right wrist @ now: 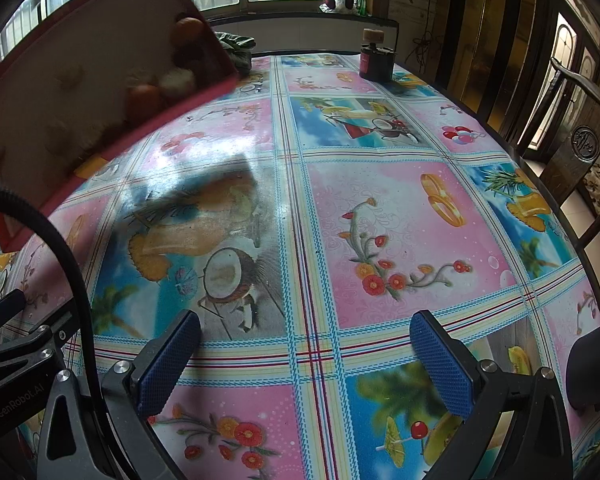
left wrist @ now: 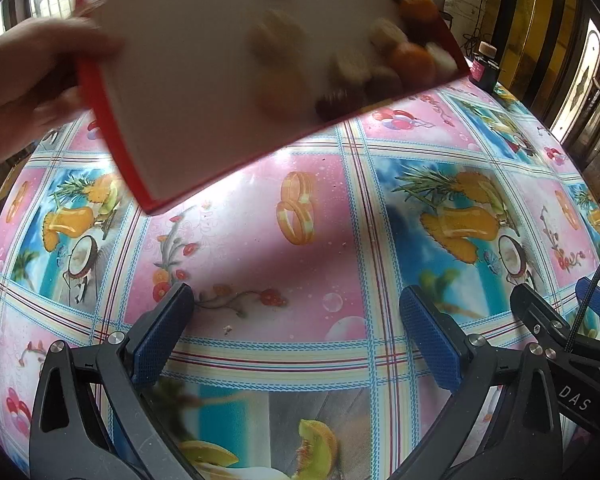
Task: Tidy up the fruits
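While a bare hand (left wrist: 32, 80) holds the red-rimmed tray (left wrist: 204, 92) tilted in the air above the table's far left part, the fruits (left wrist: 412, 60) lie bunched against its lowered rim, blurred; some are orange, some pale. Below it the table (left wrist: 300, 240) carries a patterned cloth. A dark jar (right wrist: 376, 60) stands near the far edge. Left gripper (left wrist: 296, 340) jaws apart, holding nothing. Right gripper (right wrist: 308, 364) jaws likewise apart, holding nothing, above the near edge.
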The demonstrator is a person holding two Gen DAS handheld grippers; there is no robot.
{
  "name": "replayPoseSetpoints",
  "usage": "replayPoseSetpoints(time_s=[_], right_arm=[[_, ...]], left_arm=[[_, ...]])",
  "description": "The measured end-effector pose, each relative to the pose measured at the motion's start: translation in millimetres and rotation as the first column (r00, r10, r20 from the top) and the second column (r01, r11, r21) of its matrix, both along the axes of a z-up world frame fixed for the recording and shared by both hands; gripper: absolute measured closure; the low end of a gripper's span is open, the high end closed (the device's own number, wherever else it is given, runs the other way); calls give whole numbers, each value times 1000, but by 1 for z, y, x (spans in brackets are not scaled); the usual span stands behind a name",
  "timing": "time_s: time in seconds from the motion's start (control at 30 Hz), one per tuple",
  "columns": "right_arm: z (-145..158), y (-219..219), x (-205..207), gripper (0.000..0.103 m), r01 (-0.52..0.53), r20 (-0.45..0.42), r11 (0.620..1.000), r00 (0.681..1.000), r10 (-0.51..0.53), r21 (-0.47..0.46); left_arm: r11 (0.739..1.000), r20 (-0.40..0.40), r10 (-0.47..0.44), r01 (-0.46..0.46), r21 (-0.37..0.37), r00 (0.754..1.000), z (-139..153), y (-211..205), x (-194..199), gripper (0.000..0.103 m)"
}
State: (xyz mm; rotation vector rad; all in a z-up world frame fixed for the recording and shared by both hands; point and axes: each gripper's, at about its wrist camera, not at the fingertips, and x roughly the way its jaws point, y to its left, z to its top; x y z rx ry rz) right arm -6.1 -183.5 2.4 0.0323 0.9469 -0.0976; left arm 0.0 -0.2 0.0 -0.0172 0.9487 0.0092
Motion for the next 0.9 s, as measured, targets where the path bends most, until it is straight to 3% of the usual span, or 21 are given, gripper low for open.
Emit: replayPoseSetpoints(time_s=[0.9], right_arm=[[-1,0,0,0,0,0,1000,1000,0,0]], left_arm=[[1000,0,0,0,0,1000,2,1,0,0]])
